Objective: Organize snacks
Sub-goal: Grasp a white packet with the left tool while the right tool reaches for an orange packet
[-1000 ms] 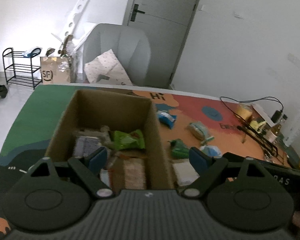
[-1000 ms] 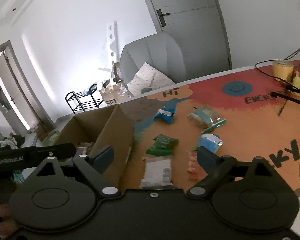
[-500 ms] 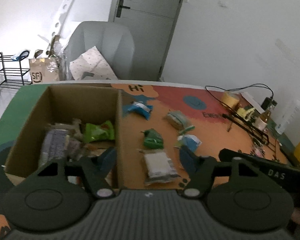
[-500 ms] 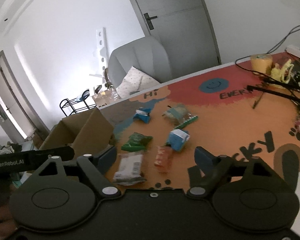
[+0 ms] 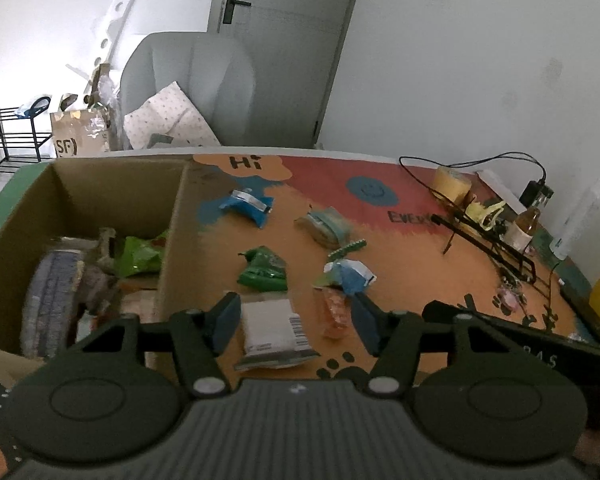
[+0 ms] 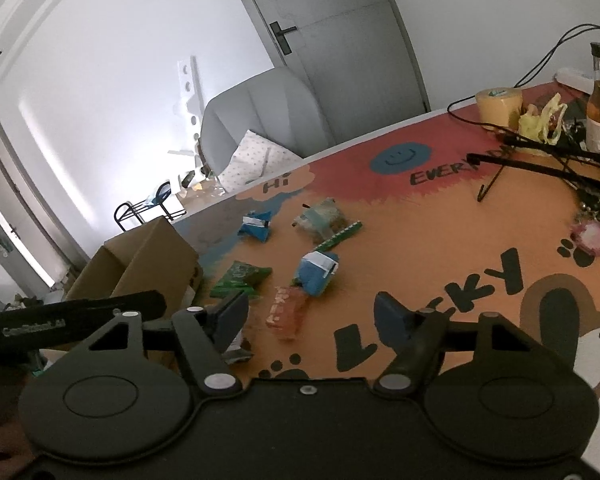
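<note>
Both tongs, left (image 5: 294, 320) and right (image 6: 312, 314), now shifted rightward, jaws apart, above crinkled snack packets (image 5: 274, 330).

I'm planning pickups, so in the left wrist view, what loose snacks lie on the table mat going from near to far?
White packet → orange packet → green packet → clear packet with teal band → blue packet.

L gripper (image 5: 294, 318) & R gripper (image 6: 312, 316) both spread wide, empty, side by side, angled down.
</note>
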Motion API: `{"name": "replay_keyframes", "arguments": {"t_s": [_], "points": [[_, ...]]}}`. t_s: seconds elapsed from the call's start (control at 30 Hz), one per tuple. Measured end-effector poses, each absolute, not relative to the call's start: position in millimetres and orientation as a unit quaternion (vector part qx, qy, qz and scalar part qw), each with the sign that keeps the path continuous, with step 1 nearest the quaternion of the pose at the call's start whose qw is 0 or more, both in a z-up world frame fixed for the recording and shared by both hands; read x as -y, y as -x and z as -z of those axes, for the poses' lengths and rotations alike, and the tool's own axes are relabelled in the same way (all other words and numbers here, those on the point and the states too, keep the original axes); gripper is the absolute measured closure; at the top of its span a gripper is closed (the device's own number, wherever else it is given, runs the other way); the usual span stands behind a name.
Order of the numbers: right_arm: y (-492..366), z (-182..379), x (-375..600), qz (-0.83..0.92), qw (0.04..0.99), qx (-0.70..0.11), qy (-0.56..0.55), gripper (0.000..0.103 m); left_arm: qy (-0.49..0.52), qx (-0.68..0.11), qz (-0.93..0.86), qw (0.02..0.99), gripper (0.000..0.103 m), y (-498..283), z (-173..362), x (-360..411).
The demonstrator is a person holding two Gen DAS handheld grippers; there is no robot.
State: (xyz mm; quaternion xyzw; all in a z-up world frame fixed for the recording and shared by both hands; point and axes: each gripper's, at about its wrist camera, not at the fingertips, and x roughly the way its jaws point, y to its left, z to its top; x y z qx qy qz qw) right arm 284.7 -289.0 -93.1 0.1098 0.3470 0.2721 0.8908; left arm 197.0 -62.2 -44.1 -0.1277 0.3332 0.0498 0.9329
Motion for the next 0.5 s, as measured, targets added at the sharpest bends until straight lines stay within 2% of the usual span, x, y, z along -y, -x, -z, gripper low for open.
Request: {"name": "replay_keyframes", "arguments": {"t_s": [0.37, 0.5], "points": [[-303.3, 108.0, 295.2, -0.279, 0.879, -0.366, -0.127, 0.046, 0.120, -0.359, -0.064, 0.923, 0.043, -224.5, 67.6, 79.5], [-311.4, 114.5, 293.9, -0.286, 0.872, -0.374, -0.135, 0.046, 0.123, -0.371, -0.079, 0.917, 0.043, -232.8, 79.0, 78.4]]}}
